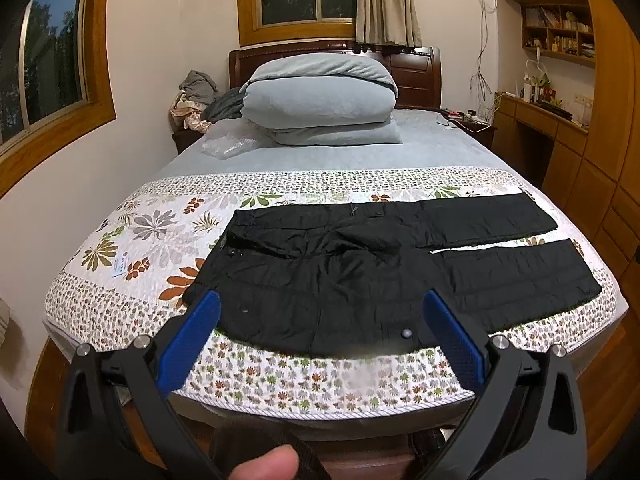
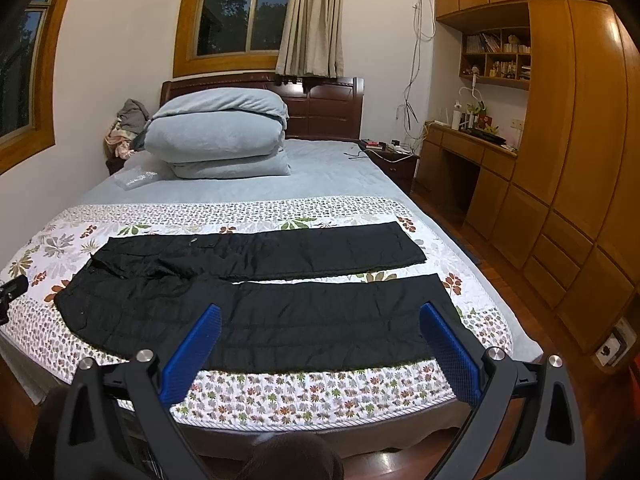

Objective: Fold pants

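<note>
Black quilted pants (image 1: pixel 360 264) lie flat, legs parted, along the floral bed's (image 1: pixel 280 376) near edge; left tool (image 1: pixel 320 304) and right tool (image 2: pixel 320 316) spread apart.

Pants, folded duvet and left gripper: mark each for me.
pants (image 2: pixel 320 320): right wrist view, on the near leg.
folded duvet (image 1: pixel 316 96): left wrist view, on its front face.
left gripper (image 1: pixel 322 300): left wrist view, midway between the open fingertips.

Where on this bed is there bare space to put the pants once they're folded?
Free: the blue sheet between the stacked bedding and the floral quilt, plus the quilt's left part beside the waistband. The thin quilt strip between the legs of the pants only suits passing a claw. The head end's left is crowded.
</note>
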Available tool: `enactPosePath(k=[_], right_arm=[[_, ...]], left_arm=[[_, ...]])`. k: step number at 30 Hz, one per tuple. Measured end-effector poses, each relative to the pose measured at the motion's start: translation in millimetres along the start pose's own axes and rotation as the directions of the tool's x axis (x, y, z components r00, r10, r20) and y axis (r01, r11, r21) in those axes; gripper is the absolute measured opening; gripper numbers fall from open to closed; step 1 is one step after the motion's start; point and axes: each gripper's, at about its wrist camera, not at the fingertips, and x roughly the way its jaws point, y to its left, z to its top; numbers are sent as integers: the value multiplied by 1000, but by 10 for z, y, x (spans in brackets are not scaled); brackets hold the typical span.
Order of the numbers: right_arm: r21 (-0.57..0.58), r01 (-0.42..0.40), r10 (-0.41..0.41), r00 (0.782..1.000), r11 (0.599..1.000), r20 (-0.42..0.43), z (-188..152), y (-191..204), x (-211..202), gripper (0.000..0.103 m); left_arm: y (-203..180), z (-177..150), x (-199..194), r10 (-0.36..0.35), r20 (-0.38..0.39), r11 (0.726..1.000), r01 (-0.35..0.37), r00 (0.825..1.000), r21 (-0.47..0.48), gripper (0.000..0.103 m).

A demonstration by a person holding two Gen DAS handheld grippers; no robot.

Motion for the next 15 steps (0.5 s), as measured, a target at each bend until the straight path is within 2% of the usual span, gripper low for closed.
enactPosePath(k=[9, 15], right_arm=[[-12, 10, -10, 1000, 1000, 12, 20, 53, 15, 100], [1, 15, -15, 1000, 1000, -6, 140, -42, 221, 100]], left_arm=[[40, -3, -11, 2, 7, 1000, -2, 1000, -22, 101], [55, 26, 176, 7, -30, 1000, -7, 1000, -16, 101]])
